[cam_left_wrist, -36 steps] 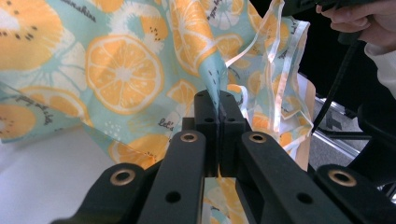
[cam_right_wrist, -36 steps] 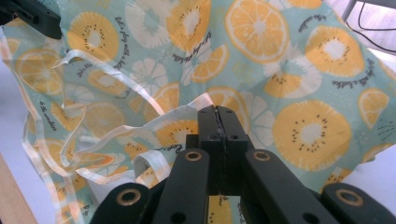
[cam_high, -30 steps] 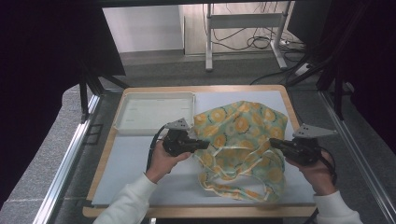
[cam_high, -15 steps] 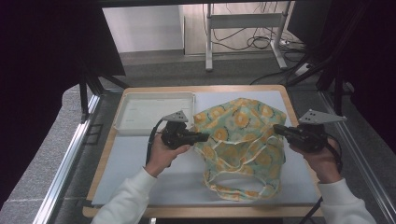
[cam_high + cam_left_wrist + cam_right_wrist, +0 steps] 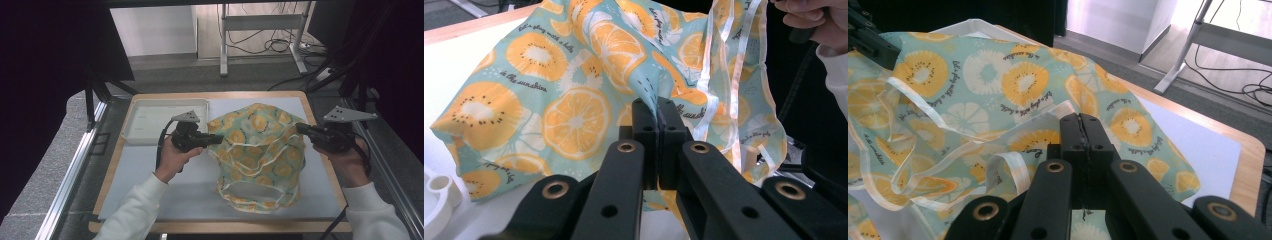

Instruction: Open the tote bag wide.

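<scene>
A teal cloth [image 5: 260,150] printed with orange and kiwi slices and edged in white tape hangs lifted over the pale mat [image 5: 150,185]. My left gripper [image 5: 218,139] is shut on its left edge, and my right gripper [image 5: 300,128] is shut on its right edge. In the left gripper view the jaws [image 5: 656,105] meet tightly on a fold of the cloth [image 5: 574,120]. In the right gripper view the jaws [image 5: 1081,120] pinch the trimmed edge of the cloth [image 5: 1018,80], with the left gripper [image 5: 868,42] at the far corner. The cloth's lower loop rests on the mat.
A white tray [image 5: 145,127] sits at the back left of the wooden board [image 5: 165,95], close behind my left hand. A metal stand [image 5: 260,22] and cables lie on the floor beyond the table. Metal rails [image 5: 75,170] run along both sides.
Both hands have risen and drawn apart a little, lifting the cloth so it hangs stretched between the grippers instead of lying crumpled on the mat.
</scene>
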### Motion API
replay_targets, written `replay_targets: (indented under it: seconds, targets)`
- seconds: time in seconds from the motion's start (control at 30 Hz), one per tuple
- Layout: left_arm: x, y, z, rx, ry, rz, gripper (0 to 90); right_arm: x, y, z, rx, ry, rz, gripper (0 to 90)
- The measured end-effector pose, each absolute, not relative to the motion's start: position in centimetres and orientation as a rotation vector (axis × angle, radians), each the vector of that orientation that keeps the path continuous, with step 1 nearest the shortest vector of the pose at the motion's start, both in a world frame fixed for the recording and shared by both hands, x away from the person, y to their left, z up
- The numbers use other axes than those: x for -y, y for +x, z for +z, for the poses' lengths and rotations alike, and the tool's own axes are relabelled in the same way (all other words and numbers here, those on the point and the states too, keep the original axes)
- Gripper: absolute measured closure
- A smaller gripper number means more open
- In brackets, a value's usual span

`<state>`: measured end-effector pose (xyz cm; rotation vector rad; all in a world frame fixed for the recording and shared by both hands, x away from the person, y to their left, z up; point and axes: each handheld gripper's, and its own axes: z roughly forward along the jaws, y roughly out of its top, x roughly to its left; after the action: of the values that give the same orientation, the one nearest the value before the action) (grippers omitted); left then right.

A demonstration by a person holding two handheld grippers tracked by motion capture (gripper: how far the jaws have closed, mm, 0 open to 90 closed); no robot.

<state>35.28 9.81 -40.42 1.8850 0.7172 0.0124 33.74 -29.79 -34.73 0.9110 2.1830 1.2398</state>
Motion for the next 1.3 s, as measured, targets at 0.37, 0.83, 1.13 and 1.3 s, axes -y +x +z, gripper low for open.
replay_targets:
  seconds: [0.37,0.83,1.13,1.3]
  targets:
    - [-9.7,36.0,-40.0,-0.733,1.885,0.018,89.7,29.5,35.3,-34.1,-2.173,0.913,1.211,89.6]
    - [-9.1,36.6,-39.4,-0.742,1.907,0.031,89.7,28.9,36.7,-33.1,-2.173,0.905,1.2,89.6]
    - [-9.0,37.4,-39.0,-0.771,1.927,0.057,89.7,28.8,37.8,-32.6,-2.176,0.916,1.176,89.6]
    - [-9.1,37.9,-38.5,-0.78,1.937,0.082,89.7,28.9,38.4,-32.0,-2.153,0.923,1.174,89.6]
